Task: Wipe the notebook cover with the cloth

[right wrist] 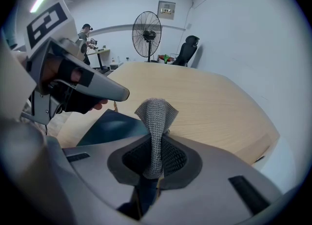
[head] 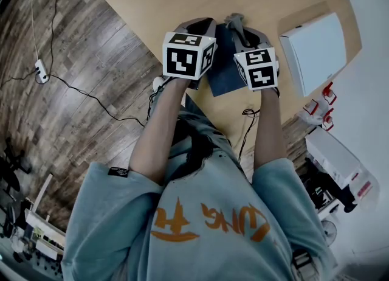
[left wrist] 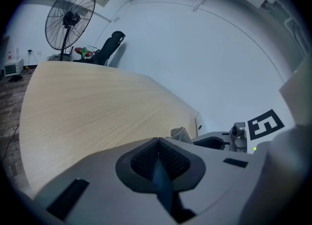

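A dark blue notebook [head: 223, 68] shows between my two grippers near the table's front edge. My left gripper [head: 203, 25] is shut on the notebook's left edge; in the left gripper view a thin blue sliver of notebook [left wrist: 160, 173] sits between the pads of the left gripper [left wrist: 158, 158]. My right gripper [head: 238, 29] is shut on a grey knitted cloth [right wrist: 156, 114], which sticks up out of the jaws of the right gripper [right wrist: 155, 153] just right of the notebook cover [right wrist: 111, 126]. The cloth [left wrist: 181, 133] hangs above the cover; whether it touches is hidden.
The light wooden table [head: 158, 0] stretches away ahead. A white box [head: 316, 48] lies at its right end. A standing fan [right wrist: 147, 34] and an office chair [right wrist: 186, 49] stand beyond the far side. Cables [head: 73, 88] run over the wood floor on the left.
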`<state>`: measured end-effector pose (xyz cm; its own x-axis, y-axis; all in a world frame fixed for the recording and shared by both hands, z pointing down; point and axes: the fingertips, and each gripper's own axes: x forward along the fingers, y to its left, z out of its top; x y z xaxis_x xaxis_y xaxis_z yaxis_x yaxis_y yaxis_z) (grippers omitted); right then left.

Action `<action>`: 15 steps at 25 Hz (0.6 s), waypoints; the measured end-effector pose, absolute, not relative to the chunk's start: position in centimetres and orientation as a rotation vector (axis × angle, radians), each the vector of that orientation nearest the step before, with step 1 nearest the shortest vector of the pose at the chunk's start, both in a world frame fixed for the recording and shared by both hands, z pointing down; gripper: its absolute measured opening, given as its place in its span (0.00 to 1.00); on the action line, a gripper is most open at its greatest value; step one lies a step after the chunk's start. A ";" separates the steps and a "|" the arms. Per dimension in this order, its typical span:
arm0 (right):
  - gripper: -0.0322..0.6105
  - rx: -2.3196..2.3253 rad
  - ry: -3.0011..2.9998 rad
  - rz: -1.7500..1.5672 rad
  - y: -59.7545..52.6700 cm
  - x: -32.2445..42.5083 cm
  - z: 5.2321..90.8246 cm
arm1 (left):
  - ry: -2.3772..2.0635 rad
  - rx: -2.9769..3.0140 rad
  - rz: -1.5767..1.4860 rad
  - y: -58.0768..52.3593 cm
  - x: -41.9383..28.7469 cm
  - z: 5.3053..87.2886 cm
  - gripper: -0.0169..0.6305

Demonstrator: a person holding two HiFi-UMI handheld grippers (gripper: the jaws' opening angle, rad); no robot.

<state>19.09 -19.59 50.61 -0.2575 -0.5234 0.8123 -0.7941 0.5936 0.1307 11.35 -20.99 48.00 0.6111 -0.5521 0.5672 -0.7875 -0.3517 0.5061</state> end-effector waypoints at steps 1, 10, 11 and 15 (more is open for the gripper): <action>0.10 1.055 -1.932 0.387 -19.4 19.2 50.6 | -1.051 2.055 0.385 -20.9 11.4 48.0 0.05; 0.10 1.072 -1.925 0.405 -18.1 19.8 50.6 | -1.035 2.060 0.395 -20.2 11.8 48.1 0.05; 0.10 1.071 -1.922 0.411 -17.9 19.8 50.5 | -1.033 2.058 0.395 -20.1 11.9 48.2 0.05; 0.10 1.074 -1.917 0.412 -17.2 20.0 50.5 | -1.031 2.055 0.390 -19.9 11.9 48.2 0.05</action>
